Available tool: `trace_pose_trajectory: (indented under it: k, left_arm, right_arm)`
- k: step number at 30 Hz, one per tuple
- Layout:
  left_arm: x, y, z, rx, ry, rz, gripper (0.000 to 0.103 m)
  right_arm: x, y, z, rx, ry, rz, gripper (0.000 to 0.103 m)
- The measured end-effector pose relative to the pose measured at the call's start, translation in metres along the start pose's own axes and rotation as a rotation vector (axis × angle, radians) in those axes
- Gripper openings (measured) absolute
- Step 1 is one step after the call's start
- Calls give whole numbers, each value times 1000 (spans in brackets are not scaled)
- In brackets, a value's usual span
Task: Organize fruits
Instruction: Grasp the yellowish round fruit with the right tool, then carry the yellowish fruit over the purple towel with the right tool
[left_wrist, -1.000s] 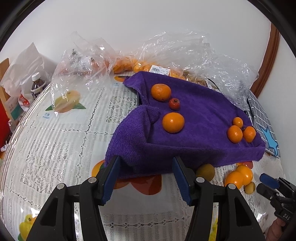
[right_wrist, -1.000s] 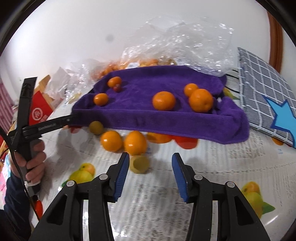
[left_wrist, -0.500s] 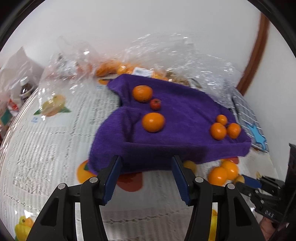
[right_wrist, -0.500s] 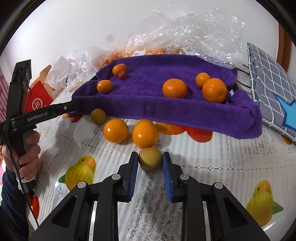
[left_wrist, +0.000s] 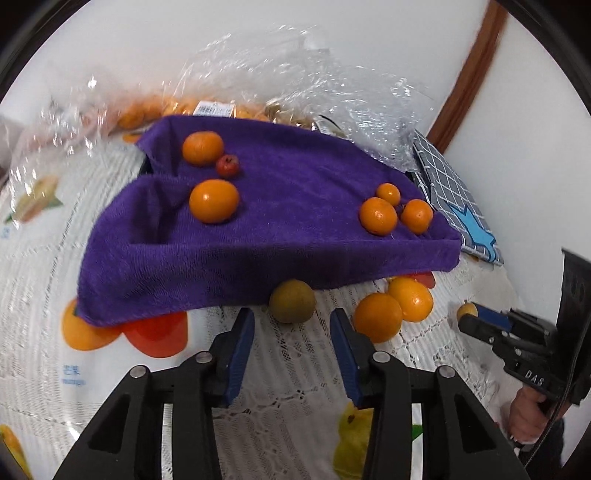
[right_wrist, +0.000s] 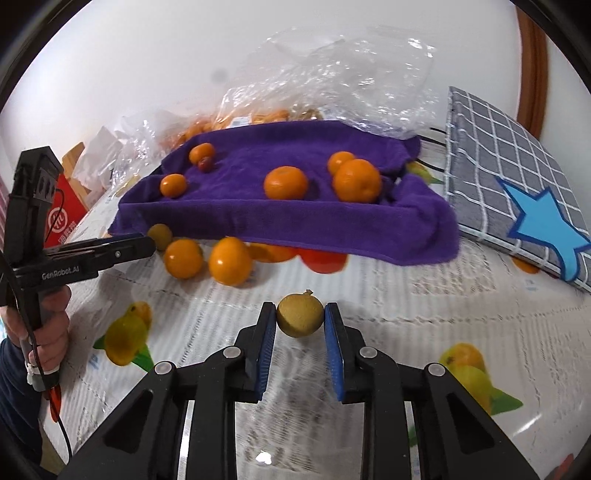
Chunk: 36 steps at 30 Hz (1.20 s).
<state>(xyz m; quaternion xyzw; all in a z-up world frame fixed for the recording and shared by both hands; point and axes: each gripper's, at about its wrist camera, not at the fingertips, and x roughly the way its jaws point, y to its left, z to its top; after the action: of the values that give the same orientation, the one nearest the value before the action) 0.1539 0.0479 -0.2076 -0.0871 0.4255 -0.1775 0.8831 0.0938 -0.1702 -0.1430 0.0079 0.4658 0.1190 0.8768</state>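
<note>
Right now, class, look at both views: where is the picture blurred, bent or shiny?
Left wrist view: plastic bags smeared by motion blur and glinting; purple towel soft; dark round lens border. Right wrist view: tablecloth streaked with blur; brown fruit between the right tool pads fairly sharp; edges bent by fisheye.

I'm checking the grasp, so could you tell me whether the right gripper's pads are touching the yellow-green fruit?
Touching. The right wrist view shows the yellow-green fruit squeezed between both blue pads of the right gripper, no gap either side.
</note>
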Motion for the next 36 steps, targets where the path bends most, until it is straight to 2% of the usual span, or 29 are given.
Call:
trace_pose_trajectory:
  k: [6, 10, 20, 29, 36]
  left_arm:
    - [3, -1, 1, -5, -12, 11, 35]
    - [6, -2, 2, -3, -12, 19, 26]
    - [-2, -1, 2, -10, -44, 3, 26]
    - [-25, 1, 6, -39, -138, -69, 26]
    - [-35, 9, 8, -68, -184, -42, 26]
  right_arm:
    - [-3, -9, -4, 12, -6, -6, 27]
    - [0, -11, -3, 16, -2, -6, 27]
    - [2, -7, 2, 19, -1, -16, 27]
    - [-7, -7, 9, 28, -20, -47, 27]
    - [-11, -9, 15, 39, -32, -69, 27]
